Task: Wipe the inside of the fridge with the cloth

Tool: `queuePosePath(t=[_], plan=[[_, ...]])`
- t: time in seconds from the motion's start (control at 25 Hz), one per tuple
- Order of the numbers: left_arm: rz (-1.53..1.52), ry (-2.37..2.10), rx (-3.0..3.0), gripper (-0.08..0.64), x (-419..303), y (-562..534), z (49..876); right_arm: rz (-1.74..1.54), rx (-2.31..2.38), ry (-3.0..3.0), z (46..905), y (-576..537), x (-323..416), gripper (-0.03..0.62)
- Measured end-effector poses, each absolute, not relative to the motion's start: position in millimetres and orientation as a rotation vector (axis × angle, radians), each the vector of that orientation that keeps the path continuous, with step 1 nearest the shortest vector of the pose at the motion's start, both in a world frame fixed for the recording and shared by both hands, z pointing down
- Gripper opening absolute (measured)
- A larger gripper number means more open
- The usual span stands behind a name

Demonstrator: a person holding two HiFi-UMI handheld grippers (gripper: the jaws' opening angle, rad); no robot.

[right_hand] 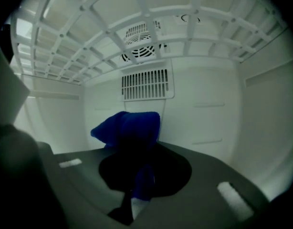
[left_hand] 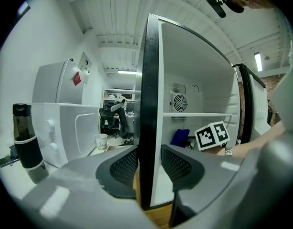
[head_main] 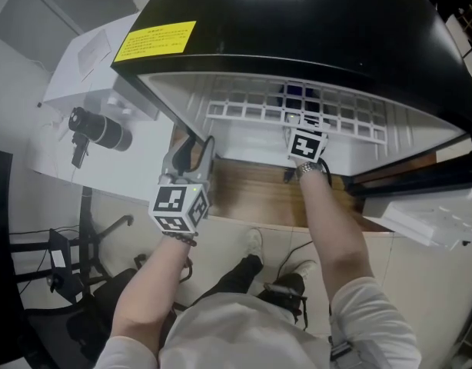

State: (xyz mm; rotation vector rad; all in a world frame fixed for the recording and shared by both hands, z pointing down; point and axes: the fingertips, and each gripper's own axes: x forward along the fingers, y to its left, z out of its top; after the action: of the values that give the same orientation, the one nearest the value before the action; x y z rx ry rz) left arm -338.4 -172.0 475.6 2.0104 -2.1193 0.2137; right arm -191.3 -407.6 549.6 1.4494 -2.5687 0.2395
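The black fridge [head_main: 297,21] stands open, its white inside crossed by a wire shelf [head_main: 259,108]. My right gripper [head_main: 301,121] reaches in under that shelf, shut on the blue cloth [right_hand: 130,128], which bunches up ahead of the jaws near the back wall [right_hand: 208,118]. The cloth [head_main: 301,93] shows through the shelf from above, and the cloth [left_hand: 181,136] appears again past the marker cube [left_hand: 213,136] in the left gripper view. My left gripper [left_hand: 149,163] straddles the front edge of the fridge's left side wall [left_hand: 149,80], pads against both faces.
A white appliance [head_main: 90,52] stands to the left of the fridge, with a black bottle [left_hand: 23,137] beside it. The fridge door [head_main: 428,214] hangs open at the right. Wooden floor [head_main: 251,194] lies in front. A vent grille [right_hand: 146,84] sits on the back wall.
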Motion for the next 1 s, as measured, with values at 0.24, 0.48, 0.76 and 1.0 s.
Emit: queuePosePath(t=[0.24,0.48,0.76,1.0], plan=[[0.211,-2.127,2.003,0.142,-339,-172,476,0.235,1.492,-2.531,551,-413,-170,0.035],[0.208,-2.130,1.999,0.142,-338,-172,476,0.239,1.550,-2.485,553,-417,-146,0.035],[0.203,-2.141,1.987,0.141,-339,-172,476,0.254,1.635,-2.412,555,-423,-115,0.035],[0.208,-2.141,1.985,0.141,-339,-172,476,0.264,1.712,-2.334,557,-426,-89,0.035]])
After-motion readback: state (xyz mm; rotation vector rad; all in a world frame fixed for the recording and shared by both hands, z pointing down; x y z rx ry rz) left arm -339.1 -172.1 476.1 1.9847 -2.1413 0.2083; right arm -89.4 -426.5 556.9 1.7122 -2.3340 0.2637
